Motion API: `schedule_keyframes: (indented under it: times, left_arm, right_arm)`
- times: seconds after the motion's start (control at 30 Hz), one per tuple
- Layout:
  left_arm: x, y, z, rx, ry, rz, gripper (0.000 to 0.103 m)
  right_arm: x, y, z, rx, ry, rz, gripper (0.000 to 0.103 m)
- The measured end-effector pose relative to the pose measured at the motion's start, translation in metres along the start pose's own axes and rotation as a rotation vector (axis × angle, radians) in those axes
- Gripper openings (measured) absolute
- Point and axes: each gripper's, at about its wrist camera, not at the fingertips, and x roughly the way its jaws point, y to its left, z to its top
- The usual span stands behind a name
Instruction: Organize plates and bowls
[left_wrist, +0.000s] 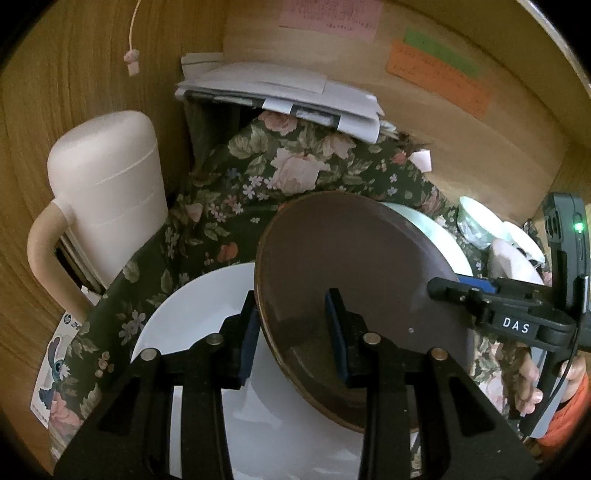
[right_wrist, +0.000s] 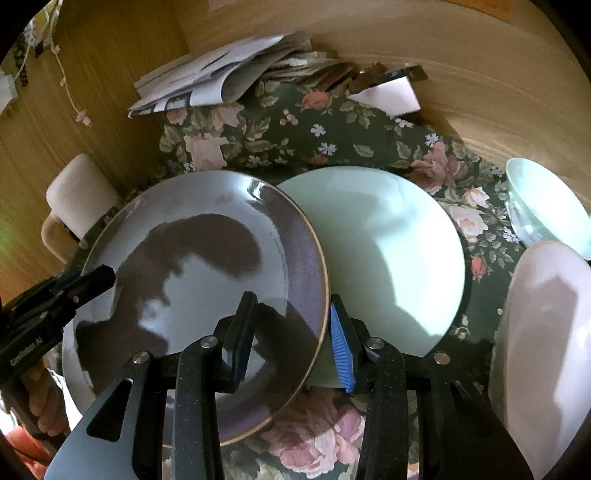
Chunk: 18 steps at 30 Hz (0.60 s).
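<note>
A brown plate (left_wrist: 351, 273) is held tilted above the floral tablecloth; it also shows in the right wrist view (right_wrist: 207, 280). My left gripper (left_wrist: 293, 332) straddles its left rim, one finger on each side. My right gripper (right_wrist: 293, 336) straddles its right rim, and it also shows in the left wrist view (left_wrist: 461, 291). A white plate (left_wrist: 192, 317) lies under the brown plate on the left. A pale green plate (right_wrist: 391, 251) lies flat to its right.
A pale green bowl (right_wrist: 543, 206) and a pinkish-white dish (right_wrist: 546, 332) stand at the right. A white pitcher (left_wrist: 107, 192) stands at the left. Stacked papers (left_wrist: 280, 92) lie at the back against the wooden wall (left_wrist: 461, 140).
</note>
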Motion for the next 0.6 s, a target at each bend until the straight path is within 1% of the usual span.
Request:
schedule_keyframes:
  times: [0.3, 0.6]
  left_arm:
    - [-0.008, -0.006, -0.003, -0.004, -0.014, -0.027, 0.034]
    - [-0.022, -0.020, -0.009, 0.009, -0.034, -0.041, 0.034]
  right_arm:
    - [-0.028, -0.002, -0.009, 0.016, -0.041, -0.023, 0.035]
    - [-0.048, 0.005, -0.019, 0.027, -0.077, -0.051, 0.035]
